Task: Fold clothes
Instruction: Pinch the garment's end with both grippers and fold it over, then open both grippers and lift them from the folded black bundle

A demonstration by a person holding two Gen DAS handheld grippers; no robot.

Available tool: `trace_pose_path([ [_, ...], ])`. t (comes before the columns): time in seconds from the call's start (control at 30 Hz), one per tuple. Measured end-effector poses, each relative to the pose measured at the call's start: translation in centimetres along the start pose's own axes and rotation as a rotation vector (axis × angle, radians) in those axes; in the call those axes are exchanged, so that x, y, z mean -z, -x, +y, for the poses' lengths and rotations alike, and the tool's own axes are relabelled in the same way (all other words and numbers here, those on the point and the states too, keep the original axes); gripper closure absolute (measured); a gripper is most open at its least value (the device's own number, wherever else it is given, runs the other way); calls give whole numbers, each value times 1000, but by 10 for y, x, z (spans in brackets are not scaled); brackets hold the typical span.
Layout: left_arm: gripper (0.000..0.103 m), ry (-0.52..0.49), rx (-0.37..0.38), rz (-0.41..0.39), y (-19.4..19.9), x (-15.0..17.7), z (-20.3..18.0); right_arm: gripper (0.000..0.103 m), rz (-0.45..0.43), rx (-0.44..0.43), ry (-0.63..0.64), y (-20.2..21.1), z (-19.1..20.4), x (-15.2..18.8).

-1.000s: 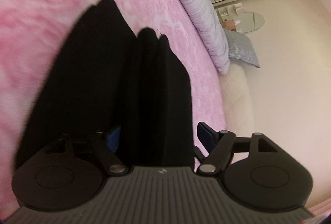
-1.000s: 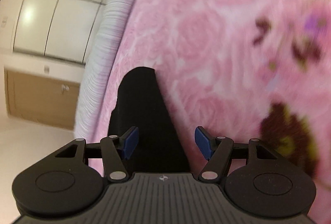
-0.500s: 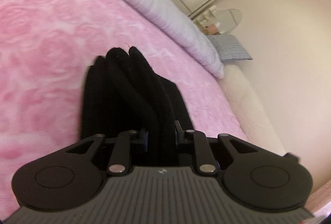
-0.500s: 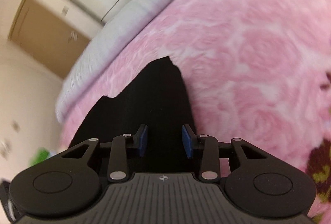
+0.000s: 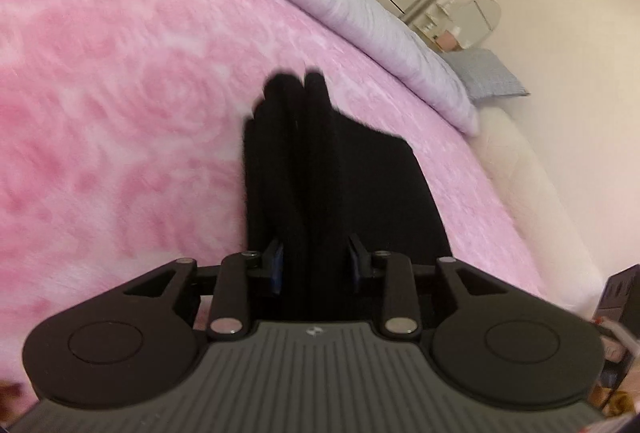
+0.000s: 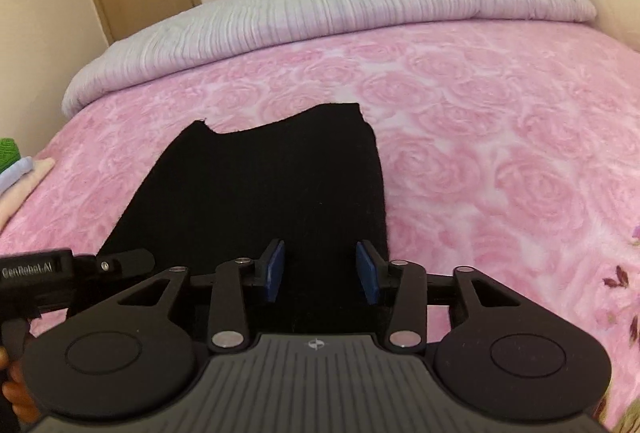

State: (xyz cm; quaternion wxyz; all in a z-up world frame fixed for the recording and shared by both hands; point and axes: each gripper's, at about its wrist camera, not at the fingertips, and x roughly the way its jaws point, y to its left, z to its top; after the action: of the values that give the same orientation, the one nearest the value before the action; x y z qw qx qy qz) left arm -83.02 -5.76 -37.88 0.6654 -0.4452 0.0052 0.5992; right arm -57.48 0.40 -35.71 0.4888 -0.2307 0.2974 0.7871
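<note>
My left gripper [image 5: 316, 265] pinches a thick bunched fold of the black garment [image 6: 264, 193], mid-frame on the pink blanket [image 6: 480, 121]. My right gripper [image 6: 320, 271] has cloth between its pads; whether it bites, I cannot tell. Soft, limp knit, so I'd hold its near edge.

The left gripper [image 5: 315, 265], wide open a second ago, closed onto bunched folds of the black garment [image 5: 340, 173], then parted slightly. The right gripper [image 6: 320, 271] narrowed, then widened partway. The right wrist view levelled out, and the garment spread wider across the pink blanket [image 6: 480, 121].
</note>
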Motion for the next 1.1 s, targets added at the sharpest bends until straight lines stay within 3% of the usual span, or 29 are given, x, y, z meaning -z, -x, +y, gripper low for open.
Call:
trace_pose_path([
  [0.17, 75, -134, -113, -123, 47, 3, -39, 58, -3, -159, -290, 25, -45, -5],
  [0.27, 81, -262, -71, -118, 58, 16, -67, 64, -28, -185, -328, 47, -53, 2],
  [0.33, 83, -336, -70, -89, 54, 27, -79, 69, -26, -191, -311, 57, -51, 9],
  [0.43, 84, -358, -137, -34, 36, 39, -74, 78, -10, -171, -233, 61, -40, 19],
  [0.53, 87, -354, -202, 7, 20, 47, -61, 78, 3, -150, -145, 55, -28, 25],
  [0.7, 99, -354, -258, 15, 15, 48, -58, 76, 31, -50, 113, 38, 4, 37],
  [0.8, 99, -363, -297, 18, 13, 48, -64, 72, 37, -20, 189, 38, 13, 38],
  [0.9, 96, -366, -327, 12, 25, 51, -81, 65, 45, -27, 184, 45, 12, 36],
  [0.97, 79, -335, -337, 15, 36, 54, -89, 40, 67, -40, 149, 53, 9, 34],
  [1.03, 61, -306, -347, 17, 47, 57, -96, 34, 104, -41, 108, 58, 5, 33],
  [1.1, 60, -324, -358, 19, 57, 63, -104, 28, 133, -27, 89, 63, 4, 34],
])
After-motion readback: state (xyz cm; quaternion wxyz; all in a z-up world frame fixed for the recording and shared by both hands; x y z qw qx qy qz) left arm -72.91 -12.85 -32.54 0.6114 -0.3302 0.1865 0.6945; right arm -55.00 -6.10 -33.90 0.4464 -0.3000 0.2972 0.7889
